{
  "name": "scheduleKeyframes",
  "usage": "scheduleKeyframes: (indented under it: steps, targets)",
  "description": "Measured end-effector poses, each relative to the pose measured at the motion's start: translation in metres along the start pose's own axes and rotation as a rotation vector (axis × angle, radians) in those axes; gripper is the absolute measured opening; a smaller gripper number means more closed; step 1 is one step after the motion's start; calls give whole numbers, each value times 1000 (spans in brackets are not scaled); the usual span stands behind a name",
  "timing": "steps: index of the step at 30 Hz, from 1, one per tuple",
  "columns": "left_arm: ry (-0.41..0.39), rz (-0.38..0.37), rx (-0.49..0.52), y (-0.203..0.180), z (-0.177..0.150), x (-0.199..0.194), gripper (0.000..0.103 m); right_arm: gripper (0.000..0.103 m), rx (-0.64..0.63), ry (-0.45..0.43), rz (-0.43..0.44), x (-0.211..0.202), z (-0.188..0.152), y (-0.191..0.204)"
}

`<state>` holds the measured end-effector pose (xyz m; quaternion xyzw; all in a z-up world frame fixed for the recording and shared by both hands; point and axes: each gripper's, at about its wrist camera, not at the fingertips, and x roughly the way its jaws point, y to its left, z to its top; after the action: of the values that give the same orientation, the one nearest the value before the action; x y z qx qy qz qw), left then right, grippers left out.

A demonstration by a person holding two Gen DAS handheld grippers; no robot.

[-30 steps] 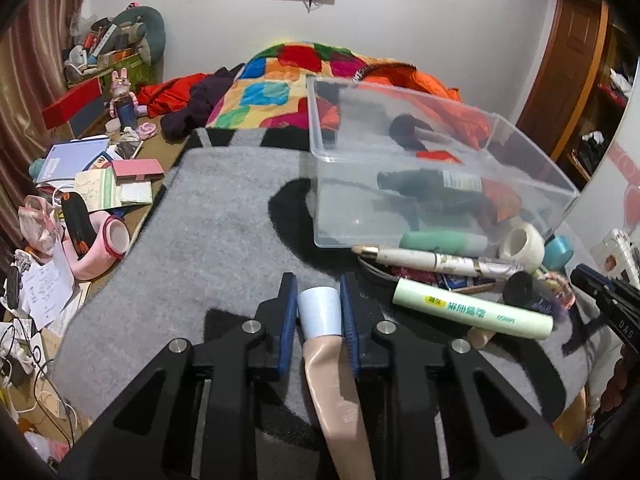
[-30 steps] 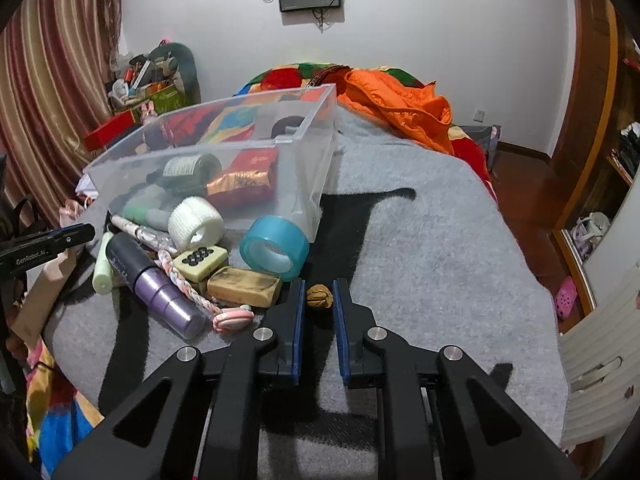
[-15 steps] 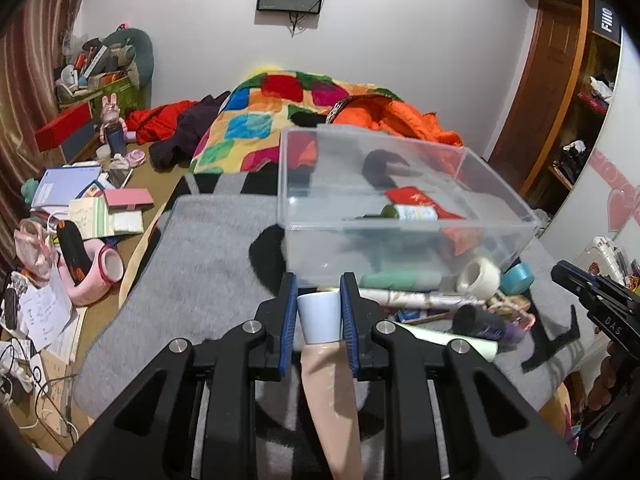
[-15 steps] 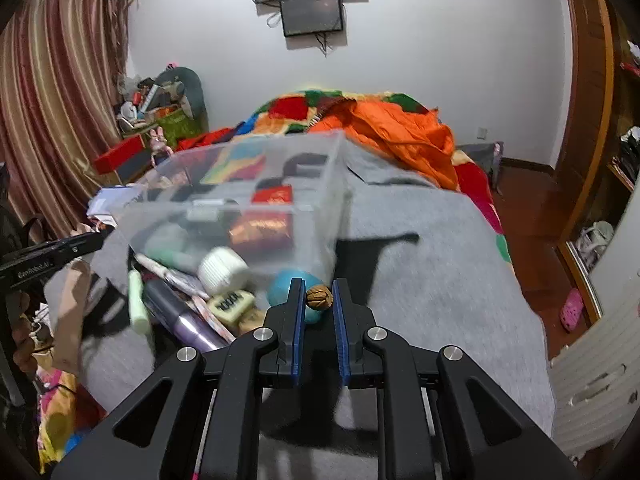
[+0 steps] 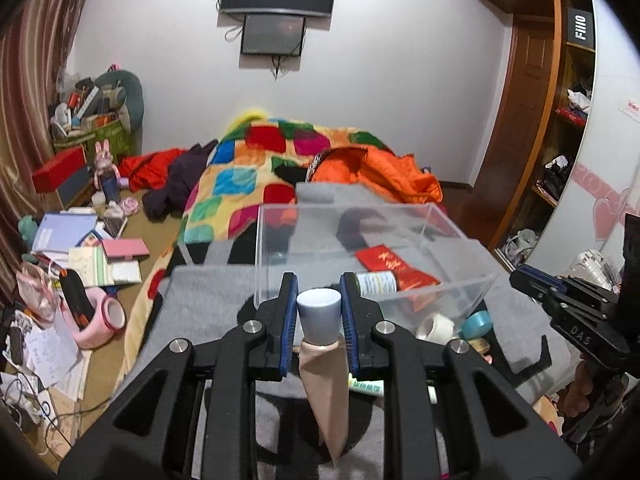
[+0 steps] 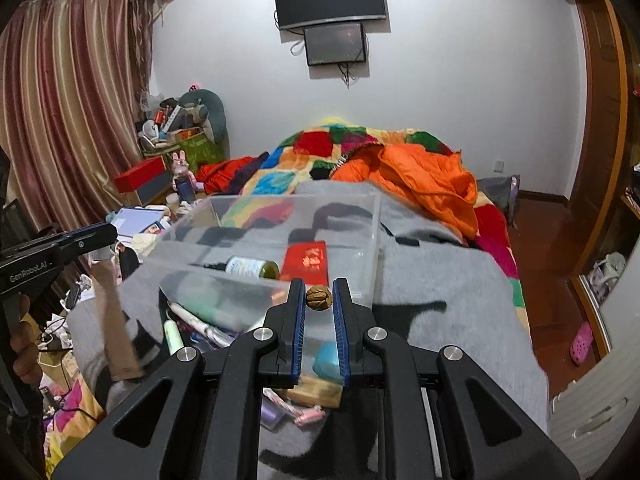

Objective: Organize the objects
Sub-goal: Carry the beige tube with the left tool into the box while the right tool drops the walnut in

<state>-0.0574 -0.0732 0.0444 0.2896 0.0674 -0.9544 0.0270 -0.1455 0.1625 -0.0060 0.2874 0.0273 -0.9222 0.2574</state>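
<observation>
Grey blanket (image 6: 440, 280) covers the bed, with a clear plastic bin (image 5: 460, 236) on it just ahead of both tongs. Left tongs (image 5: 319, 304) are clamped on the pale cap of a beige tube (image 5: 324, 368), held above the blanket with the tube's tail hanging toward the camera. Right tongs (image 6: 319, 300) are closed tight on a small brown walnut (image 6: 319, 298) in front of the bin's near wall. Loose items lie below both tongs beside the bin.

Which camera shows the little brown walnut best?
The right wrist camera. The walnut sits close up, pinched in the right gripper. In the left wrist camera that gripper shows only from the side, and the walnut cannot be made out.
</observation>
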Motion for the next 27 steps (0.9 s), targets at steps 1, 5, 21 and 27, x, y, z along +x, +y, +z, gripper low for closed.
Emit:
scheduleKeyframes:
  steps: [1,5,21,27]
  targets:
    - [-7,-1,3,-1,2,-2,20,12,-1,-5,2,0,2,1]
    - [-32,-10,15,-6,16,-10,20,12,-5,-24,16,0,10,5]
    - [-150,-33,57,-33,79,-17,20,12,-32,-46,29,17,37,12]
    - [-147,-48,15,-32,91,6,20,12,-41,-21,28,34,39,11]
